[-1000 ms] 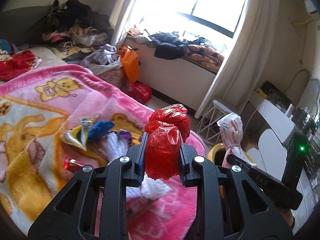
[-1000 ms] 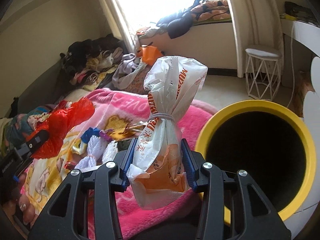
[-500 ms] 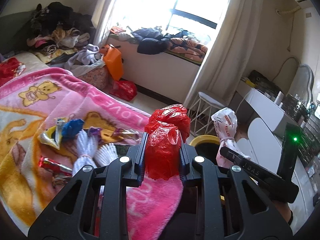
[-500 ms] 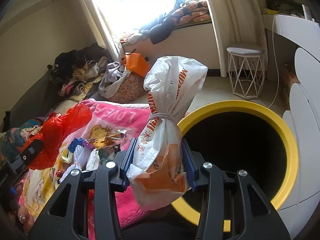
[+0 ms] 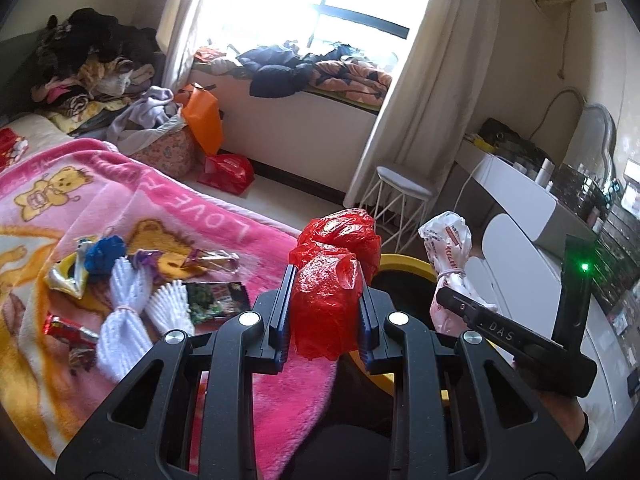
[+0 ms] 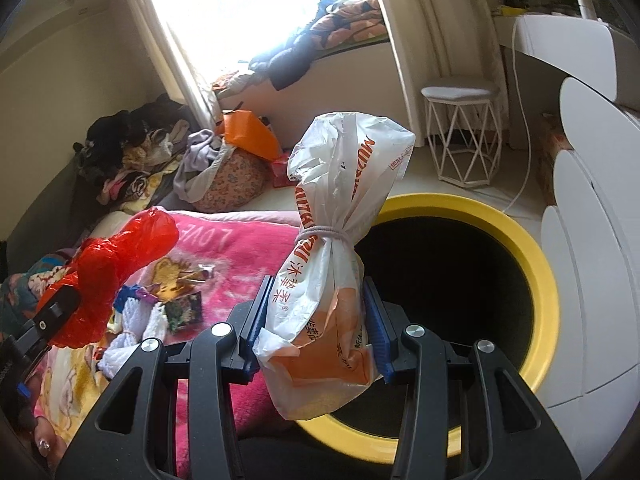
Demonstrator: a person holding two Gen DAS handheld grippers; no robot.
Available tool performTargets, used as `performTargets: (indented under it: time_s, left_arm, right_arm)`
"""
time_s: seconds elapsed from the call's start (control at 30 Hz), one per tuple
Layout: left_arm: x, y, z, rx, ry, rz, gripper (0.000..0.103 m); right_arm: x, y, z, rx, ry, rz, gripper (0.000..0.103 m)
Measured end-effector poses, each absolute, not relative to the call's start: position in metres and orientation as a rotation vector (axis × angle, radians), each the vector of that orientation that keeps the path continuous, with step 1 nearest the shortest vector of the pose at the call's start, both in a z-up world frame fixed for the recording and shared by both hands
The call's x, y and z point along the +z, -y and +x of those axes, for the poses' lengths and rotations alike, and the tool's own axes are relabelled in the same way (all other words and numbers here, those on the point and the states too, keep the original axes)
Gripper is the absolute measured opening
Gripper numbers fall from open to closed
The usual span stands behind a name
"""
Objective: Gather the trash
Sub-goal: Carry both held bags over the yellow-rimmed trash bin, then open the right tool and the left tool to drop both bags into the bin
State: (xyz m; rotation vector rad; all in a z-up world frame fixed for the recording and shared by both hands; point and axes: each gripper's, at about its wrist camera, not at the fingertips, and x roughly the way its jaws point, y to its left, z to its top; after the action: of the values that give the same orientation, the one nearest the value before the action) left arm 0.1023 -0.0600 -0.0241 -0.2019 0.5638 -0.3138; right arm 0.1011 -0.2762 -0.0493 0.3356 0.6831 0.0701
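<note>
Ana: Sunlit bedroom, curtains drawn back from the window, clothes heaped along the sill, and a bed under a pink bear blanket [image 5: 168, 216].

Ben: What is each tool doing?

Ana: Left tool [image 5: 323, 322] is level, pointing past the bed's corner, clamped on a crumpled red plastic bag [image 5: 332, 280] that bulges up out of the jaws. Right tool [image 6: 318, 326] is closed on a white printed bag [image 6: 332, 240] tied at the neck with a band, held upright.

Ben: And the bin?

Ana: Yellow-rimmed bin [image 6: 536, 264] stands on the floor just beside the bed. The white bag hangs over its near left rim; the red one sits just short of the rim in the left view.

Ben: Anything on the bed?

Ana: Loose wrappers [image 5: 66, 276], a pair of white gloves [image 5: 132, 312] and a blue scrap [image 5: 105, 252] lie together on the blanket. A white wire stool [image 6: 460, 132] stands by the curtain.
</note>
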Motion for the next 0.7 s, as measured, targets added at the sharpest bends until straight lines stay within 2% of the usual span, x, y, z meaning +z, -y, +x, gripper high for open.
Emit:
performTargets:
  time_s: [0.7]
  left_arm:
    - [-0.057,0.149,0.142,-0.426,-0.667,-0.073,0.020]
  right_arm:
    - [-0.073,0.322,0.099,-0.016,-0.778,0.349,0.041]
